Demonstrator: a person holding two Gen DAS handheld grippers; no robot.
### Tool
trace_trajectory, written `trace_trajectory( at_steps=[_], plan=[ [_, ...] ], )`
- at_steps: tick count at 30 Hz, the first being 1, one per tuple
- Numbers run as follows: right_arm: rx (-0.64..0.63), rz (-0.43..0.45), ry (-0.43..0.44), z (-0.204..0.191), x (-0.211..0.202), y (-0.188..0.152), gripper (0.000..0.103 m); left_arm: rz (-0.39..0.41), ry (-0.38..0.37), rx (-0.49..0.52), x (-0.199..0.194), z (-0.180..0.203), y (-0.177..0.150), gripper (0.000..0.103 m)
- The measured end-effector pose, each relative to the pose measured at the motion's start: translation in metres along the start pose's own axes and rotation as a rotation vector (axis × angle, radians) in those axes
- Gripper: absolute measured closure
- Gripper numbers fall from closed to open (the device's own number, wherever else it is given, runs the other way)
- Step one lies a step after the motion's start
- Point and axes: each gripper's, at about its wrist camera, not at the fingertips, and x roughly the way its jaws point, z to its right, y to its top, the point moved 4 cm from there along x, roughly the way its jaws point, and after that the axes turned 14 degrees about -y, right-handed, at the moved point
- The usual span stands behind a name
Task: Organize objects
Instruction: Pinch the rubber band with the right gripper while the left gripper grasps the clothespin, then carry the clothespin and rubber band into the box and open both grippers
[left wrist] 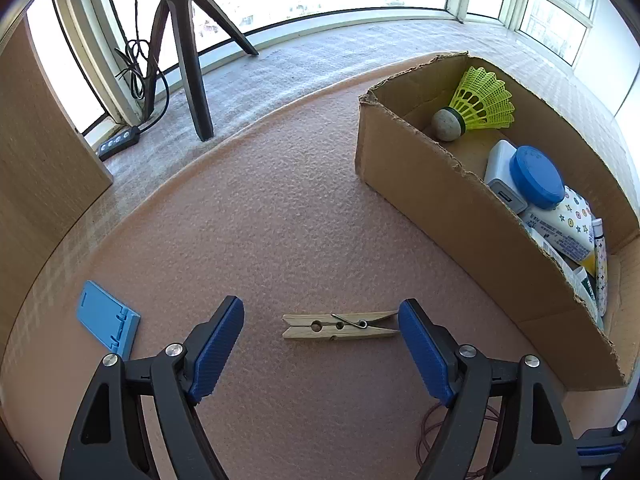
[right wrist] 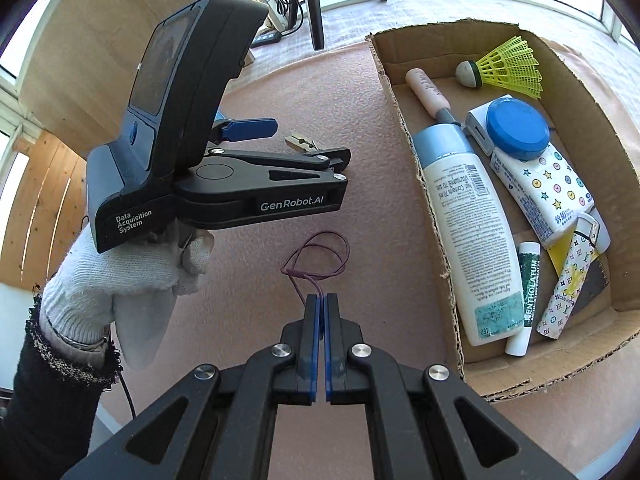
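A wooden clothespin point(left wrist: 340, 325) lies on the pink mat between the open fingers of my left gripper point(left wrist: 320, 320); its right end touches the right pad point(left wrist: 420, 344). In the right wrist view the left gripper point(right wrist: 280, 136) hovers over the clothespin point(right wrist: 300, 143). My right gripper point(right wrist: 321, 300) is shut on the end of a thin maroon string loop point(right wrist: 316, 256) lying on the mat. A cardboard box point(left wrist: 440, 192) point(right wrist: 440, 240) at the right holds a yellow shuttlecock point(right wrist: 504, 66), a lotion bottle point(right wrist: 468, 232), a blue-lidded jar point(right wrist: 516, 128), a tissue pack and small tubes.
A blue plastic phone stand point(left wrist: 106, 320) lies on the mat at the left. A black tripod point(left wrist: 188, 52) and a power strip point(left wrist: 118, 142) stand on the grey sill behind the mat. A wooden panel point(left wrist: 40, 152) rises at the far left.
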Motion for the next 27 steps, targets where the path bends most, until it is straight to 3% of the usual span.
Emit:
trace_trajectory(
  at_steps=[6, 8, 10, 27],
  plan=[
    [0.005, 0.011, 0.003, 0.004, -0.005, 0.001, 0.101, 0.047, -0.062, -0.051, -0.001, -0.009, -0.008, 0.023],
    [0.001, 0.013, 0.000, 0.004, -0.006, 0.001, 0.101, 0.065, -0.094, -0.074, -0.003, -0.012, -0.009, 0.027],
    [-0.001, 0.014, -0.001, 0.004, -0.007, 0.001, 0.101, 0.076, -0.114, -0.071, -0.006, -0.012, -0.010, 0.040],
    [0.003, 0.066, 0.027, 0.016, -0.033, 0.007, 0.101, 0.118, -0.104, -0.076, -0.035, -0.016, -0.017, 0.041]
  ],
)
